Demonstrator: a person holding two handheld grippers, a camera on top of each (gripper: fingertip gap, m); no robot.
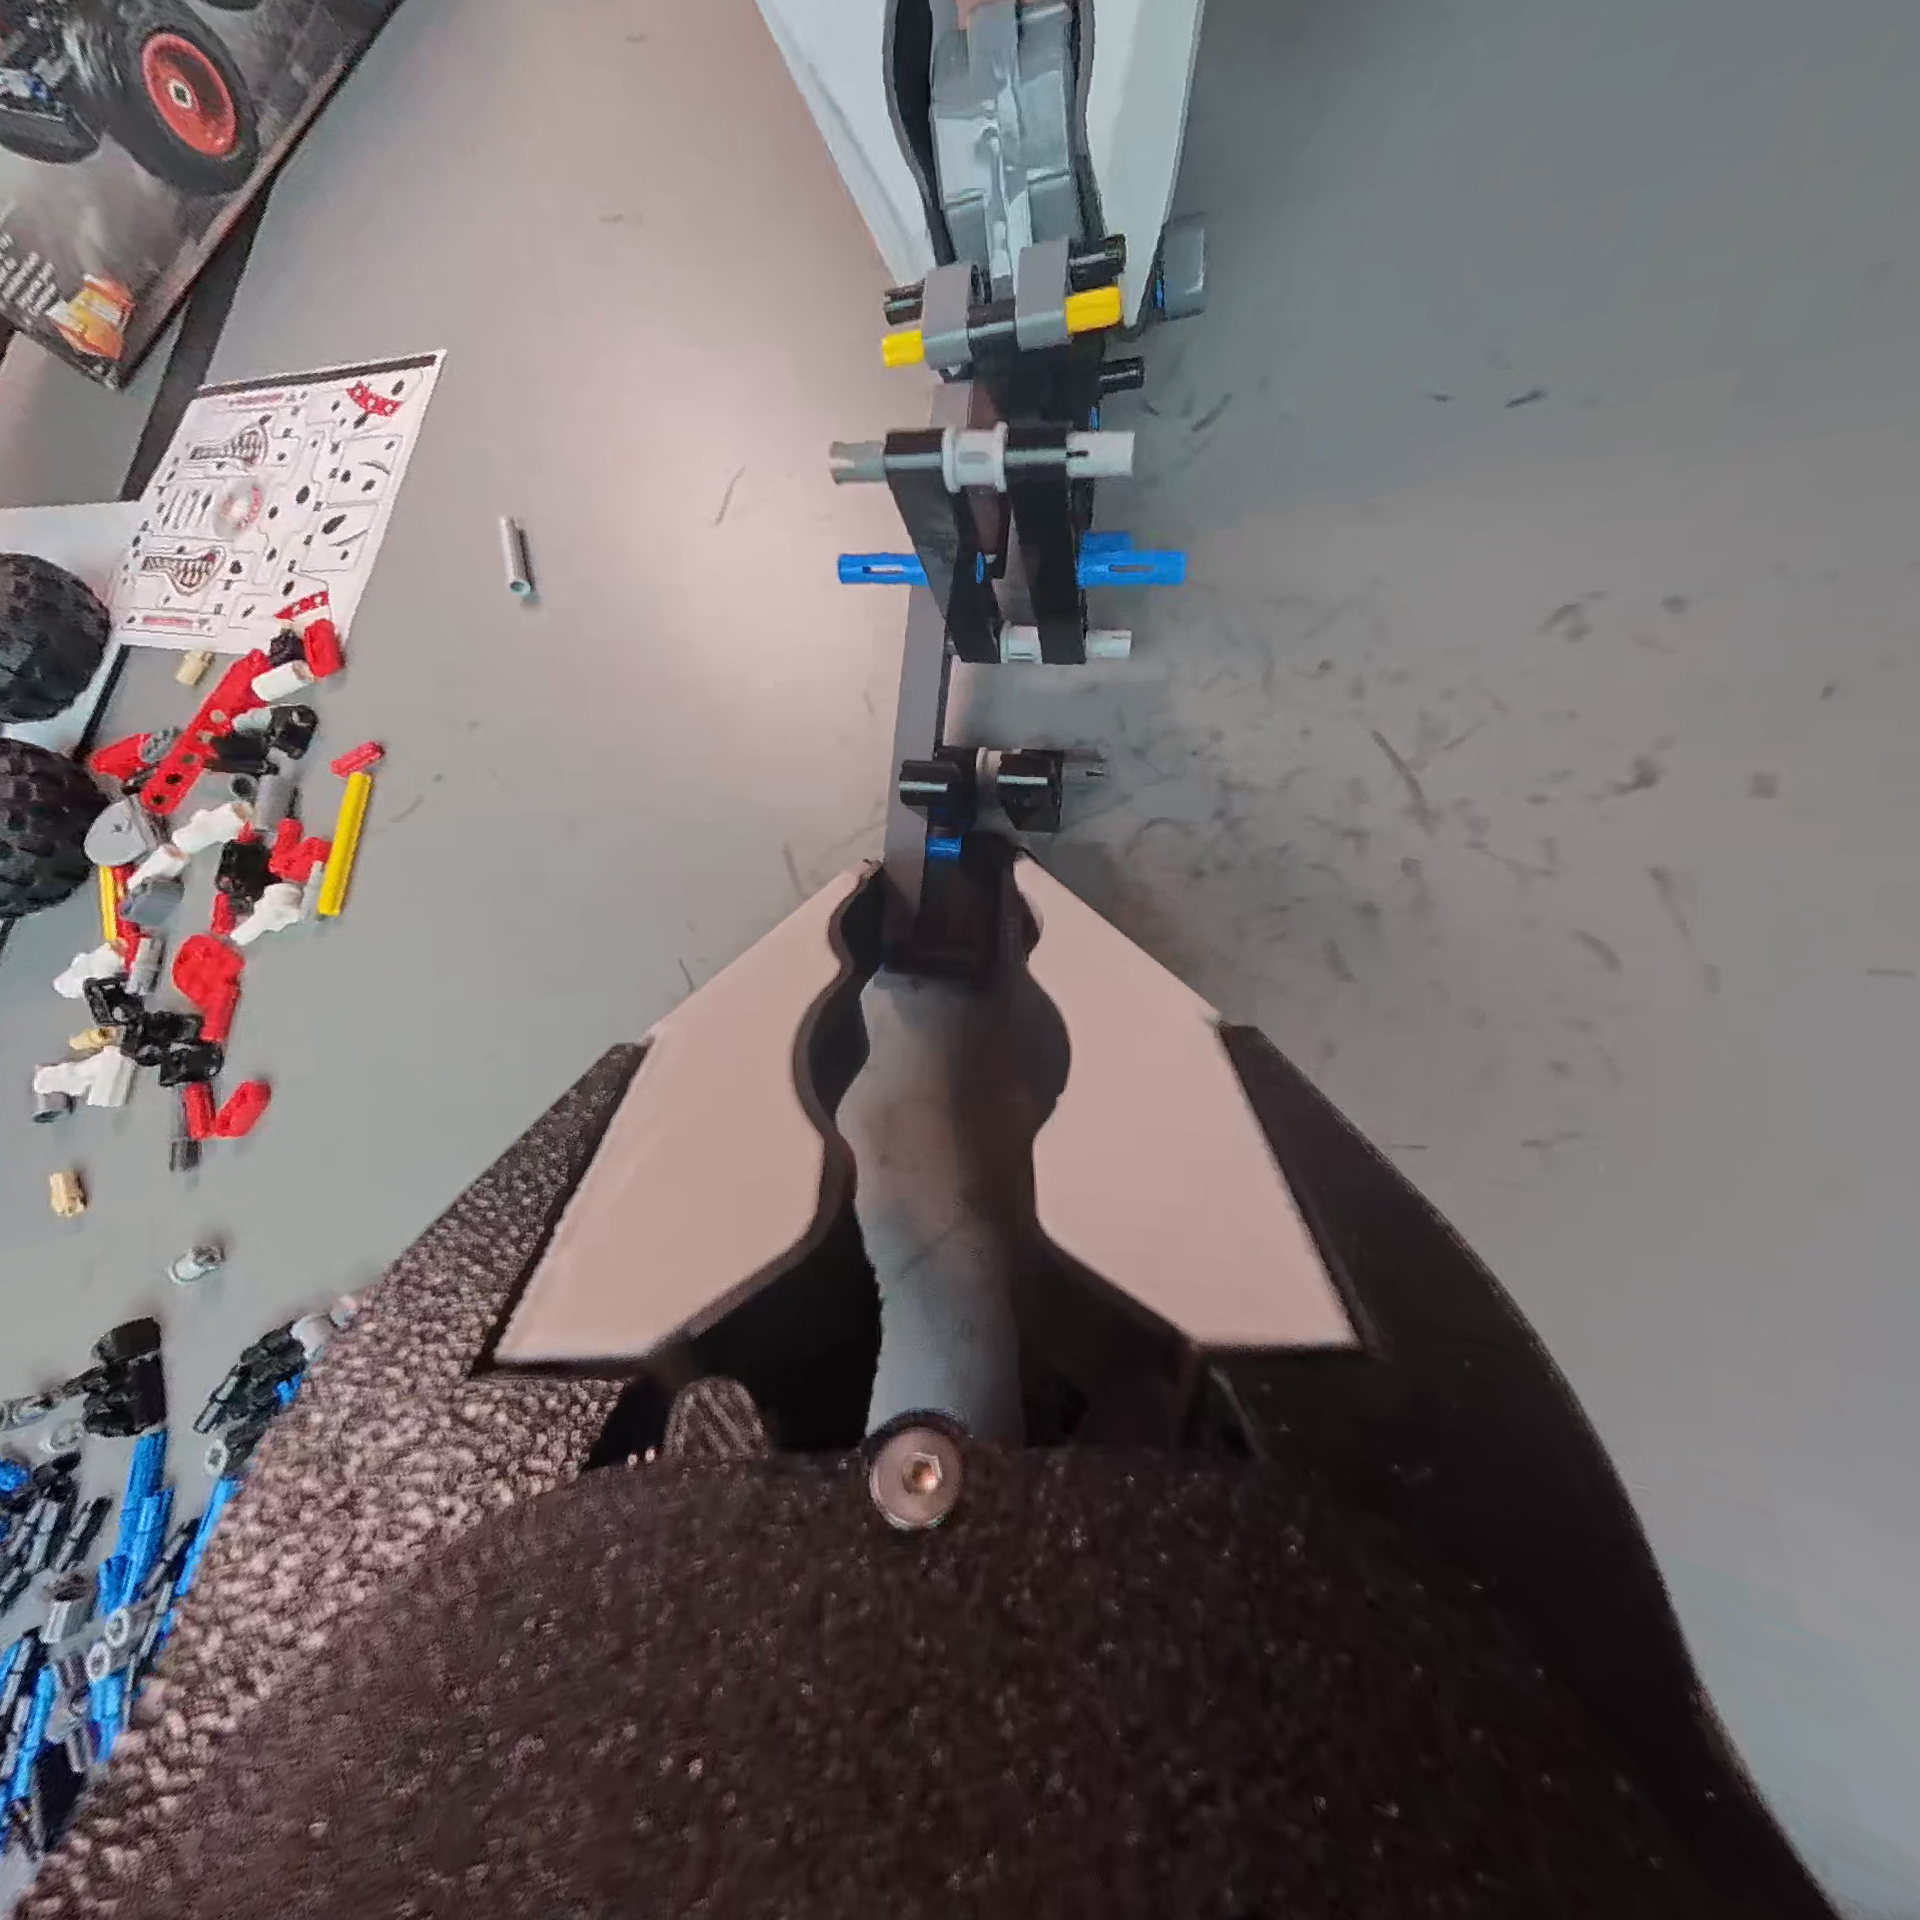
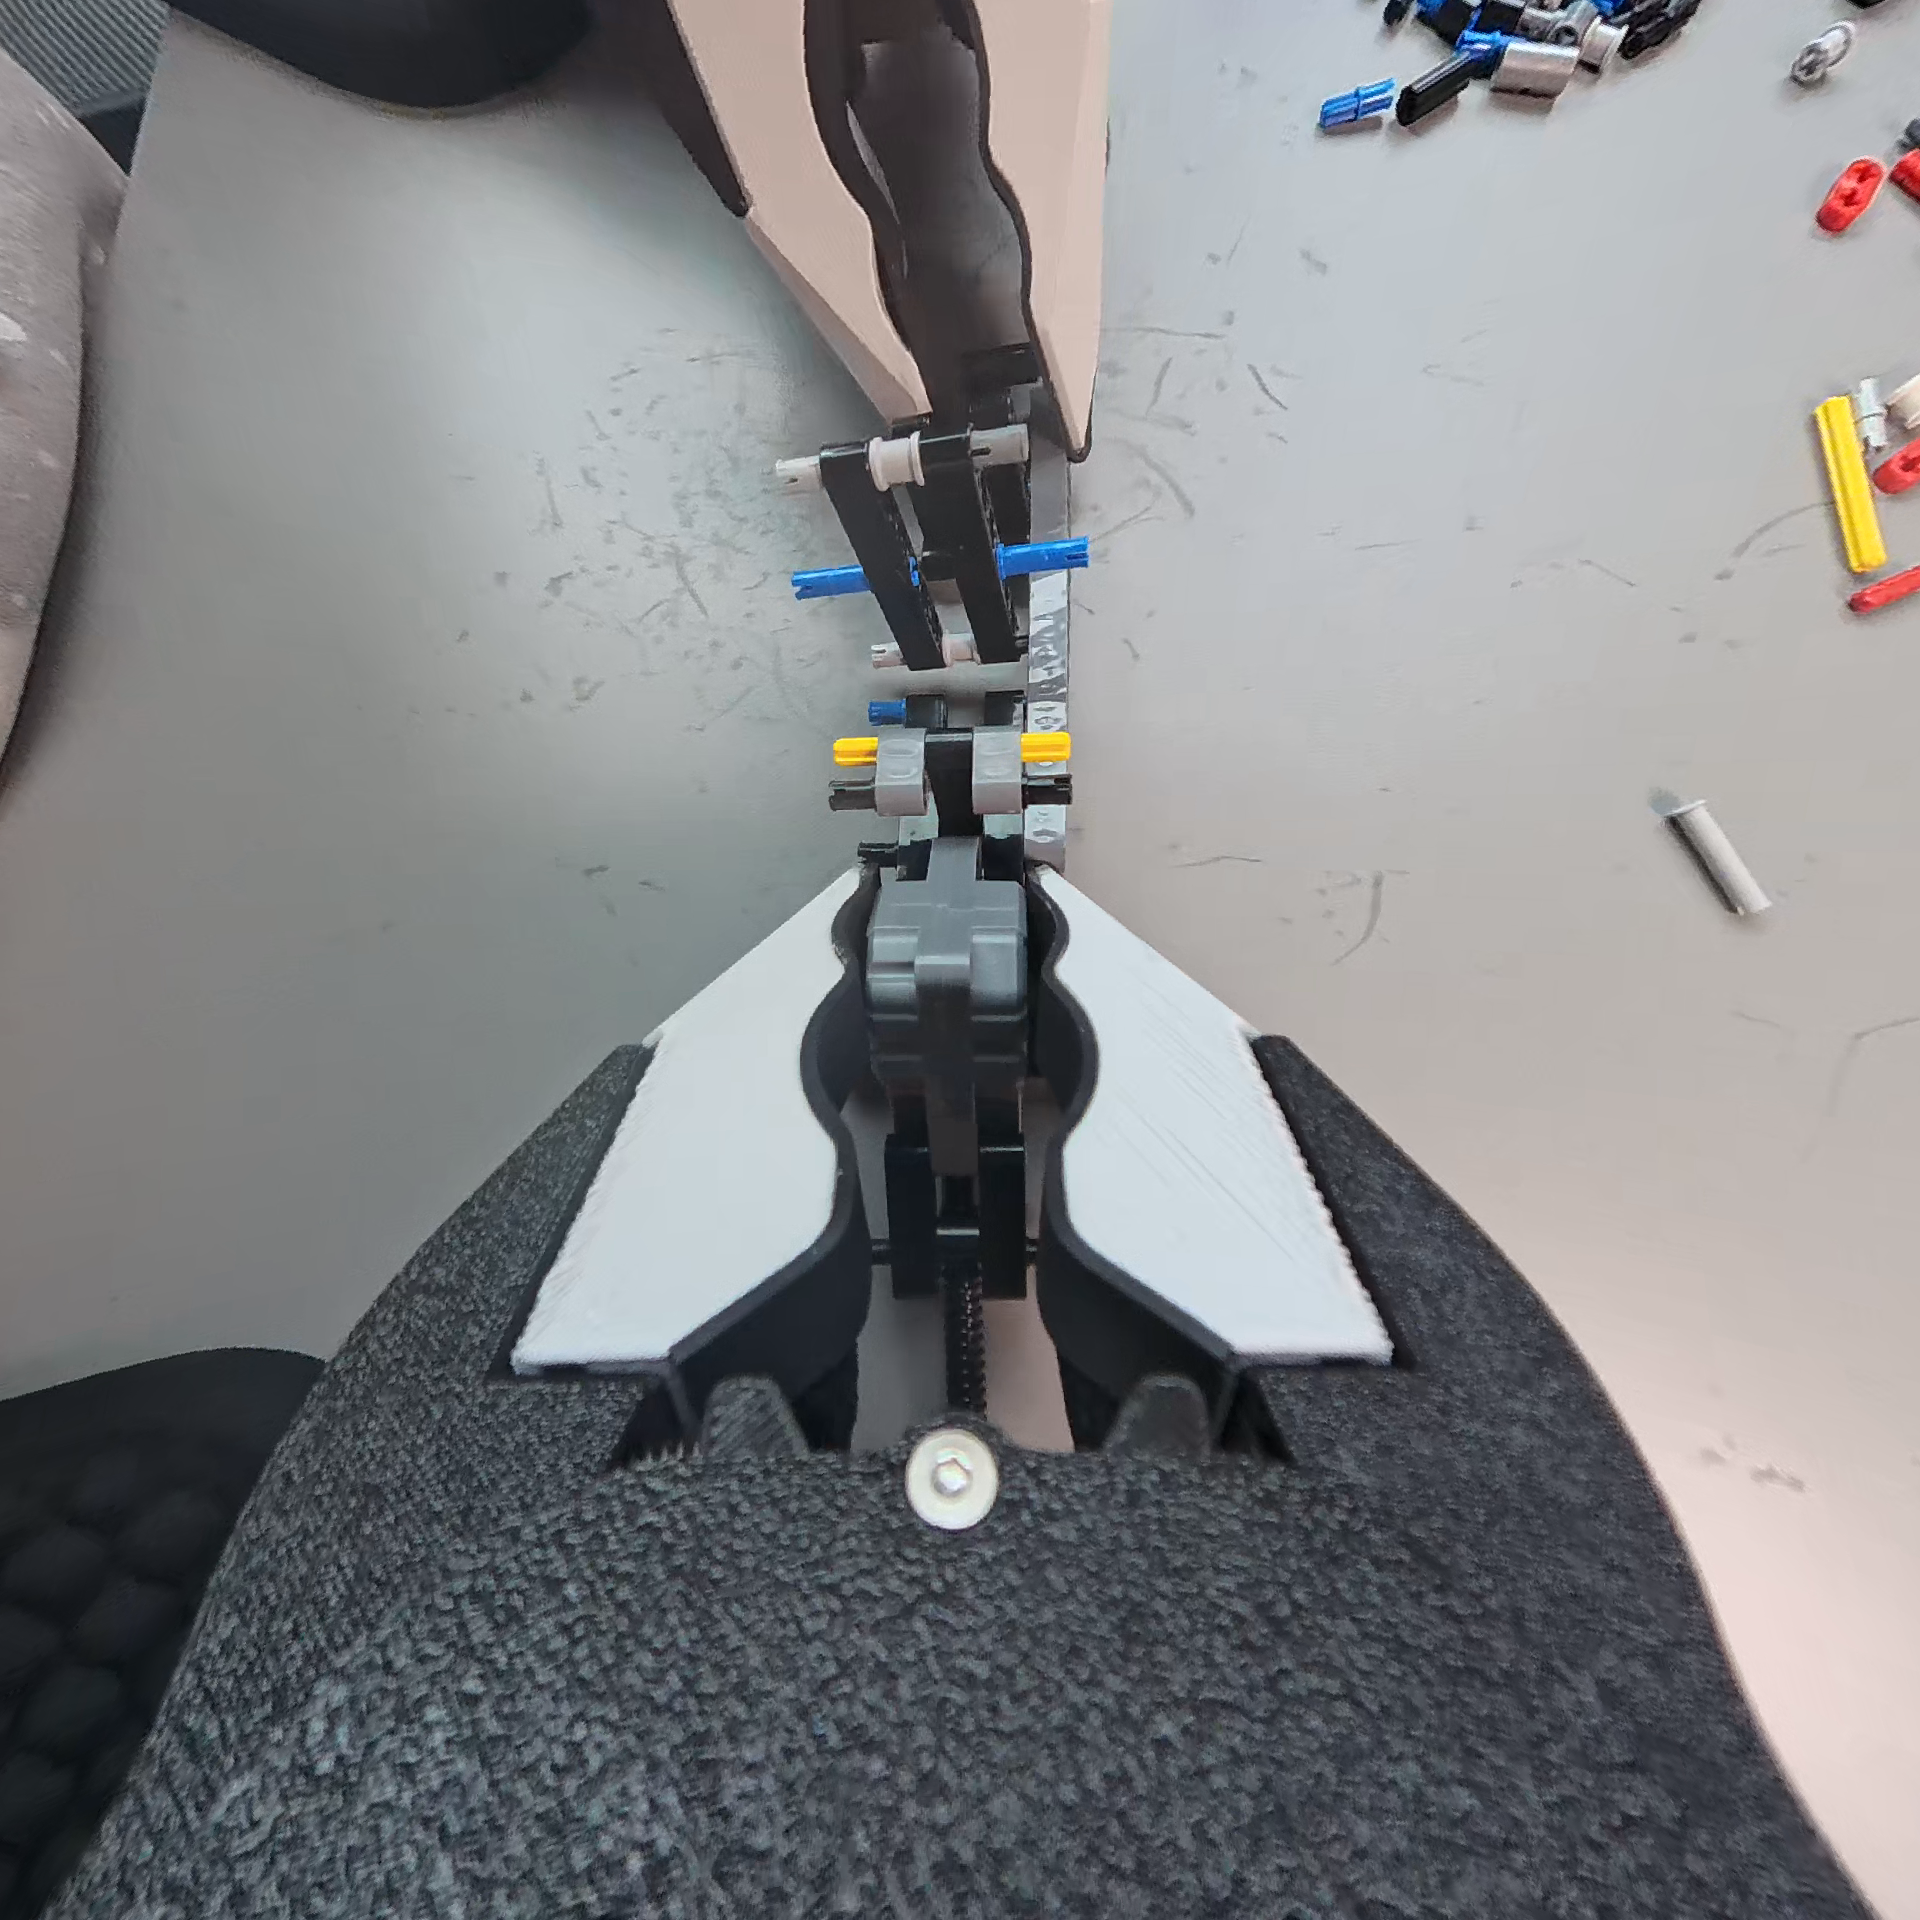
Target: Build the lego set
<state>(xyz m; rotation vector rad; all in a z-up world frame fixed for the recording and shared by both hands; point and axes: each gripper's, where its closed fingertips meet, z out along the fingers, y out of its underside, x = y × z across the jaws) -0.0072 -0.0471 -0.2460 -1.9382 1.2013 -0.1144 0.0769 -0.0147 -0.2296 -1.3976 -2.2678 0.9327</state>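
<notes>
A long black lego frame point(image 1: 1013, 540) with blue, yellow and light grey pins sticking out sideways hangs above the grey table, held at both ends. My left gripper point(image 1: 948, 914), with tan fingers, is shut on its near black end. My right gripper point(image 2: 948, 914), with white fingers, is shut on the opposite end, on a dark grey block point(image 2: 945, 966). Each gripper shows far off in the other's view: the right one point(image 1: 1023, 156), the left one point(image 2: 951, 260). The frame point(image 2: 935, 561) spans the gap between them.
Loose red, black, white and yellow pieces point(image 1: 197, 904) lie at the left, blue and black ones point(image 1: 94, 1538) lower left. A sticker sheet point(image 1: 275, 488), black tyres point(image 1: 42, 727), the set's box point(image 1: 125, 135) and a loose grey tube point(image 1: 516, 556) point(image 2: 1714, 852) lie on the scuffed table point(image 1: 1507, 727). One gripper's finger ends stand about 10 cm off the other's.
</notes>
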